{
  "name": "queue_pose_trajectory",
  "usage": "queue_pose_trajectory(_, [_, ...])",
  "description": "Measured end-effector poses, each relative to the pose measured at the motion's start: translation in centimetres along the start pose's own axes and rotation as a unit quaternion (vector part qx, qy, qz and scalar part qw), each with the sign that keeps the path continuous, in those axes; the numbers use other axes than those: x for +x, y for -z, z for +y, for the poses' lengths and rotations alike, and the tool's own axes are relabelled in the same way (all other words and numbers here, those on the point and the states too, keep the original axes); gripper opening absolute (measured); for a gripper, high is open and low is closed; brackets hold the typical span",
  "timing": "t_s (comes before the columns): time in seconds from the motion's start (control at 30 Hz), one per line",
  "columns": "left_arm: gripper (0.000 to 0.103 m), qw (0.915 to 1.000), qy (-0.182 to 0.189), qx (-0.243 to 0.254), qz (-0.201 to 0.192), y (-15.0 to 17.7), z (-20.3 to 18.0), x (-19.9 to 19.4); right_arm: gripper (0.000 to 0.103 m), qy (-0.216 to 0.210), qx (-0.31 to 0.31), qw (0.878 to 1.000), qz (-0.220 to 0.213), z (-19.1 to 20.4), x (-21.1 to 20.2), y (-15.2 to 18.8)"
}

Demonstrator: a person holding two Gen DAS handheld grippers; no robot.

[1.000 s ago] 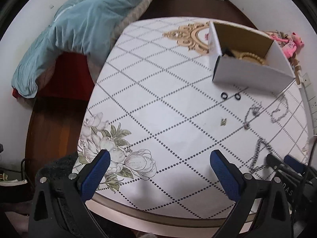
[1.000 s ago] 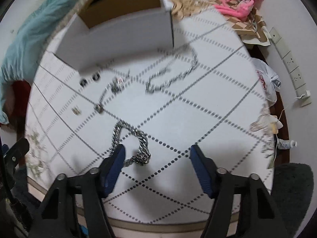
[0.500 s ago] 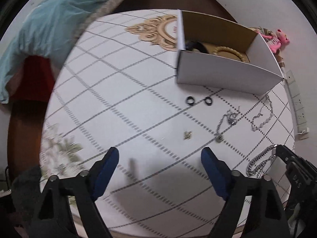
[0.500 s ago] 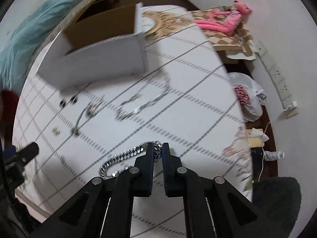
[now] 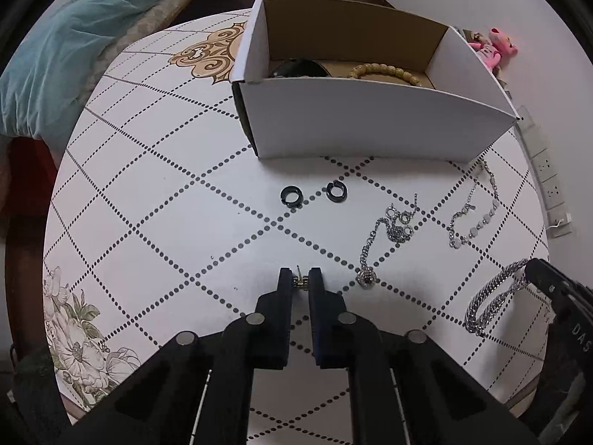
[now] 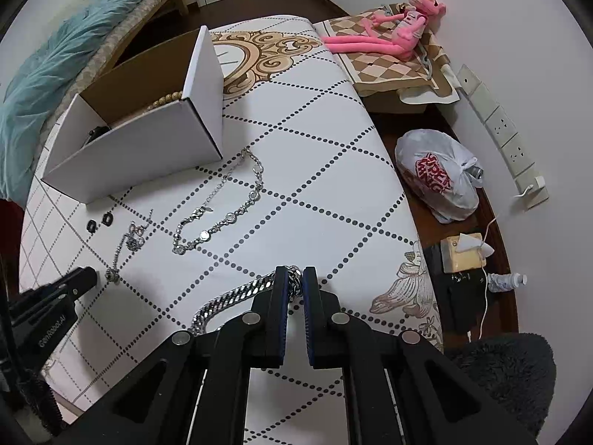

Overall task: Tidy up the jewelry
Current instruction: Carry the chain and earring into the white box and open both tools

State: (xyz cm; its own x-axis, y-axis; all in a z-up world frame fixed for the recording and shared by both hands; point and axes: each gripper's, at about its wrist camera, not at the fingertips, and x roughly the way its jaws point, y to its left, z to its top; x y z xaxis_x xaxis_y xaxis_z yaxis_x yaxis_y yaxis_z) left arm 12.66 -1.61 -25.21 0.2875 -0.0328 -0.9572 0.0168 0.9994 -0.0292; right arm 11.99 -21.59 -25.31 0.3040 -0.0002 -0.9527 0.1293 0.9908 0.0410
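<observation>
My left gripper (image 5: 300, 282) is shut on a small gold earring (image 5: 300, 280) on the table. My right gripper (image 6: 295, 286) is shut on a thick silver chain (image 6: 229, 296), which also shows in the left wrist view (image 5: 493, 296). An open white cardboard box (image 5: 370, 126) stands further back and holds a beaded bracelet (image 5: 385, 71) and a dark item. Two black rings (image 5: 291, 195) lie in front of the box. A thin pendant necklace (image 5: 385, 233) and a silver link bracelet (image 5: 474, 211) lie to the right of the rings.
The table (image 5: 166, 222) has a white cloth with dotted diamonds. A teal blanket (image 5: 74, 37) lies on a bed at the far left. A pink plush toy (image 6: 393, 29), a tied plastic bag (image 6: 437, 178) and a wall power strip (image 6: 500, 126) are right of the table.
My left gripper moved forward and right and shut on the gold earring. My right gripper, open around the thick chain a second ago, shut on it and holds it.
</observation>
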Motion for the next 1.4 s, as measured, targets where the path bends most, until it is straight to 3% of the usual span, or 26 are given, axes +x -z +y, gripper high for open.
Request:
queue_pose_trajectory(0.2, [0.006, 0.9997, 0.017, -0.012, -0.015, 1.5, 1.0, -1.8, 0.008, -0.028, -0.005, 0.999, -0.018, 0.7, -2.5, -0.5])
queue_pose_trajectory(0.4, [0.006, 0.9976, 0.051, -0.023, -0.042, 1.4, 2.1, -6.6, 0.008, -0.067, -0.019, 0.996, -0.050, 1.5, -6.8, -1.9])
queue_pose_trajectory(0.63, [0.006, 0.9913, 0.096, -0.023, -0.087, -2.5, 3.8, -13.0, 0.008, -0.117, -0.032, 0.989, -0.089, 2.4, -12.0, -5.9])
queue_pose_trajectory(0.8, [0.006, 0.9882, 0.105, -0.010, -0.111, -6.9, 3.8, -14.6, 0.008, -0.142, -0.057, 0.983, -0.104, 3.9, -13.4, -9.5])
queue_pose_trajectory(1.0, [0.006, 0.9893, 0.101, 0.009, -0.105, -11.7, 2.9, -13.0, 0.008, -0.145, -0.073, 0.984, -0.075, 5.9, -10.4, -14.2])
queue_pose_trajectory(1.4, [0.009, 0.9954, 0.092, 0.011, -0.025, -17.7, 2.5, -6.1, 0.008, -0.119, -0.090, 0.989, 0.019, 8.5, -1.3, -19.7])
